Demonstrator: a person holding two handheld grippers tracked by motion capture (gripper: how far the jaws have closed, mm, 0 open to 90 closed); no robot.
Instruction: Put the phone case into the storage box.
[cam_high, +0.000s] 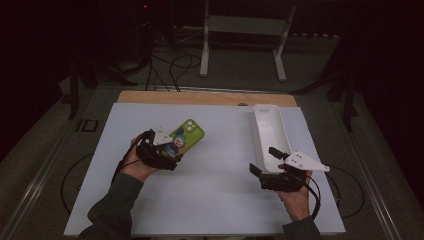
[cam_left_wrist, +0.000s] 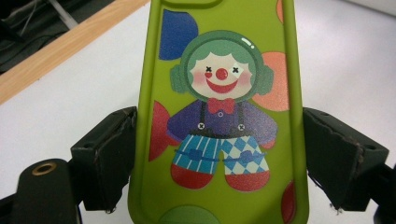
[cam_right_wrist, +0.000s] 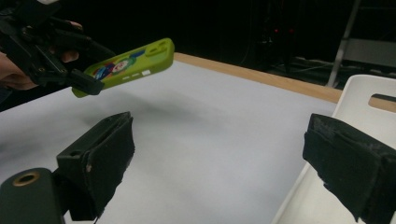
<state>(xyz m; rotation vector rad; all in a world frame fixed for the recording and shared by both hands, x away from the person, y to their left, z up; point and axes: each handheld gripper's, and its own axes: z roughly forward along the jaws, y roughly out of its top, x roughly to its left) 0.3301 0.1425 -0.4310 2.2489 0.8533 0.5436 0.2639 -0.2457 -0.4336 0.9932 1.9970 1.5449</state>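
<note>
Case (cam_left_wrist: 219, 116), pinched at its long edges by left gripper (cam_high: 167, 155), looks light, bendy; right gripper (cam_high: 265, 162), at four o'clock, gapes empty.

Dim room, lit table (cam_high: 210, 200) (soft shadows), slightly grainy.
</note>
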